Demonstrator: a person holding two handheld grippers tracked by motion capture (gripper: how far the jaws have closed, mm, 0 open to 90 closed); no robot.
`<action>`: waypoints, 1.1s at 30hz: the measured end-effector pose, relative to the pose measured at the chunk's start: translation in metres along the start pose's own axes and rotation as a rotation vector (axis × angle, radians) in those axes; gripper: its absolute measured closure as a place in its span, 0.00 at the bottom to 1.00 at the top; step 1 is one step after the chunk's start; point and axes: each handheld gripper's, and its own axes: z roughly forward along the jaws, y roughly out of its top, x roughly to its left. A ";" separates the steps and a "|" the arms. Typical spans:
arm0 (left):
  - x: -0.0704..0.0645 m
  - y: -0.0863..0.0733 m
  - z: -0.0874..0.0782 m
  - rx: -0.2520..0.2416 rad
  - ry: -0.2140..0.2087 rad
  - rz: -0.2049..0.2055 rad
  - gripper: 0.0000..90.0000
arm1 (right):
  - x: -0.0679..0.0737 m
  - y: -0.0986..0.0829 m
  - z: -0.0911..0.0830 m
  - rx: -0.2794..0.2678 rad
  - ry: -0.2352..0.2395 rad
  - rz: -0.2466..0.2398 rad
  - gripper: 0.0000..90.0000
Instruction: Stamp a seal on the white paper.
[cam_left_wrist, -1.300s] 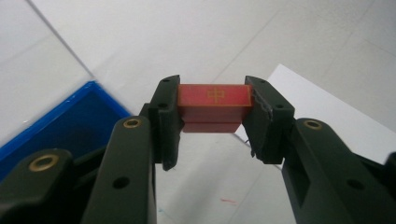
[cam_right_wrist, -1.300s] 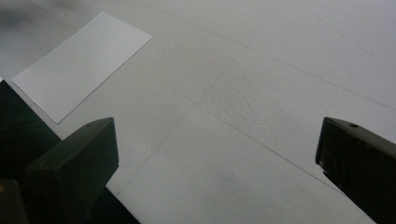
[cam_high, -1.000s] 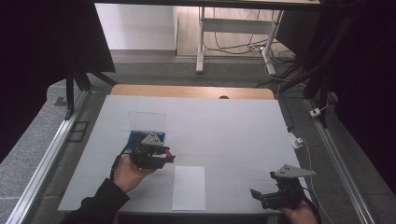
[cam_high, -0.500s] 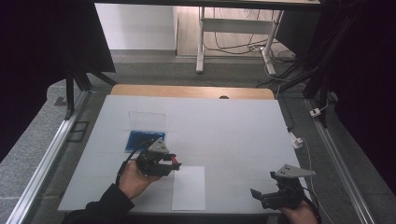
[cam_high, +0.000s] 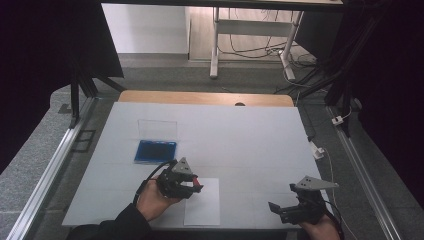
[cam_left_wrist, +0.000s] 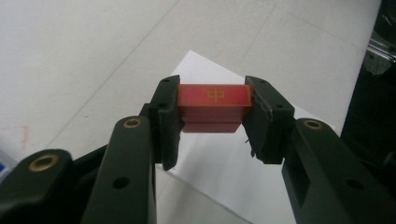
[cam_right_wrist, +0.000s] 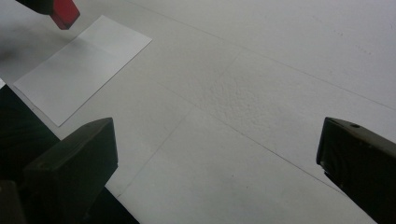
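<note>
The red stamp (cam_left_wrist: 214, 108) sits pinched between the left claw's (cam_high: 192, 184) jaws, above the near-left edge of the white paper sheet (cam_high: 202, 202) on the worktop (cam_high: 250, 140). Behind that claw lies the blue ink pad (cam_high: 155, 150). The right claw (cam_high: 276, 209) gapes wide, well off to the side.

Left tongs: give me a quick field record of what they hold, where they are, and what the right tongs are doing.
left tongs: shut on red block
red block: gold mark on top face, clamped at both ends
position: over the near-left part of the white sheet
right tongs: open, holding nothing, above the table
blue box: on table, beyond left tongs
</note>
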 end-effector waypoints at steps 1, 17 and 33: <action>-0.001 0.000 0.001 0.005 -0.001 0.003 0.64 | 0.000 0.000 0.000 0.000 0.000 0.000 0.00; -0.014 -0.004 0.024 0.051 -0.009 0.014 0.64 | 0.000 0.000 0.000 0.004 0.001 -0.003 0.00; -0.021 -0.009 0.033 0.065 0.051 0.051 0.64 | 0.001 0.000 0.001 0.007 0.005 -0.005 0.00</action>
